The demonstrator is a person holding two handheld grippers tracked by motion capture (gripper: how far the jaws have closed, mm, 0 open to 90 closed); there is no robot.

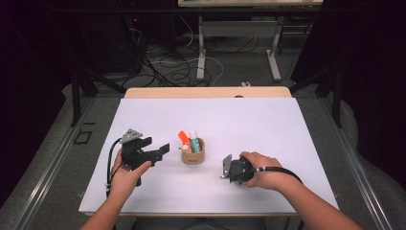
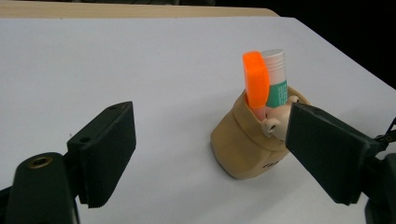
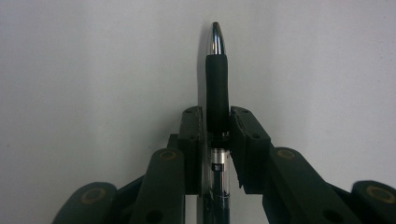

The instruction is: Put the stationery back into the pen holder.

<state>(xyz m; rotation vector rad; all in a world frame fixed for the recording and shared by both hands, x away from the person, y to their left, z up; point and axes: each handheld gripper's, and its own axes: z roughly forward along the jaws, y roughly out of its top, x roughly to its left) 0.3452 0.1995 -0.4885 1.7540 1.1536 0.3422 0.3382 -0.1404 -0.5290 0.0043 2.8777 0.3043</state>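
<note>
The right gripper (image 3: 217,122) was clamped on a pen (image 3: 217,79): its two black fingers (image 3: 192,140) pressed on the pen from both sides, at the lower end of the black rubber grip. The pen ran straight out between the fingers, and its silver tip stood well beyond the fingertips, over the white table (image 3: 84,70). The clear barrel of the pen went back between the fingers toward the body of the gripper. In the high view the right gripper (image 1: 225,168) was low at the table, in the person's right hand (image 1: 261,170), and the pen itself was too small to tell there. The left gripper (image 2: 210,154) was released, its fingers (image 2: 109,149) wide apart with nothing between them. Just beyond its fingertips, nearer to the right finger, stood a tan cup (image 2: 243,144) with an orange marker (image 2: 255,81) and a white and green tube (image 2: 276,79) upright inside. The cup (image 1: 193,154) stood between the two grippers, apart from both.
</note>
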